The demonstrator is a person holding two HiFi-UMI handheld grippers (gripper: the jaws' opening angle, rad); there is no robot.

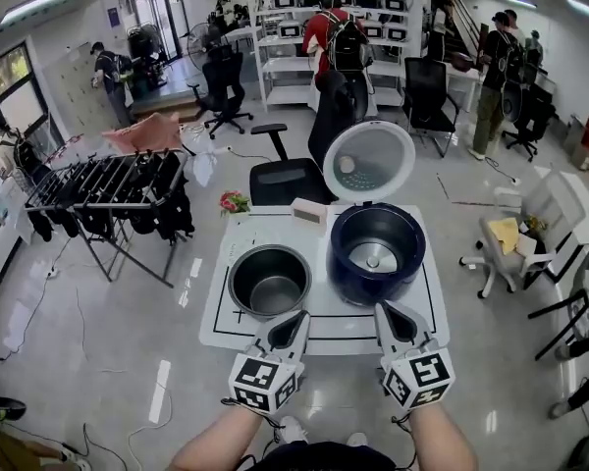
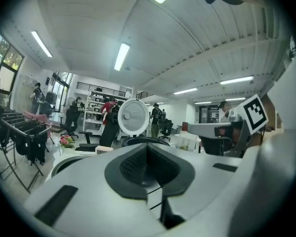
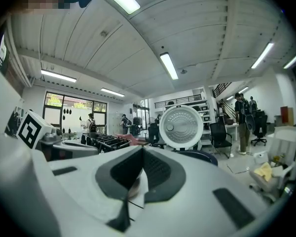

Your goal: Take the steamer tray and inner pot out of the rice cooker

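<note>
- Left gripper (image 1: 296, 320): jaws closed together, nothing between them.
- Right gripper (image 1: 385, 309): jaws also closed together, nothing held.
- Both grippers low over the near edge of the white table (image 1: 221, 314), side by side and apart from each other, pointing toward 12 o'clock.
- Inner pot (image 1: 269, 281): out of the cooker, upright on the table at about 11 o'clock from the left gripper, empty inside.
- Rice cooker (image 1: 342, 263): dark blue, at 12 o'clock from the right gripper and at 3 o'clock from the inner pot, just beside it.
- Inside the cooker only the round metal heating plate (image 1: 373, 256) visible – steamer tray not possible to make out.
- Lid (image 1: 368, 161): open and upright, at 12 o'clock from the cooker body.
- Small white box (image 1: 308, 210) at the far table edge, pink flowers (image 1: 234, 202) at its 9 o'clock.
- Behind the table a black office chair (image 1: 287, 177); at 9 o'clock a drying rack (image 1: 103, 180) with dark clothes.
</note>
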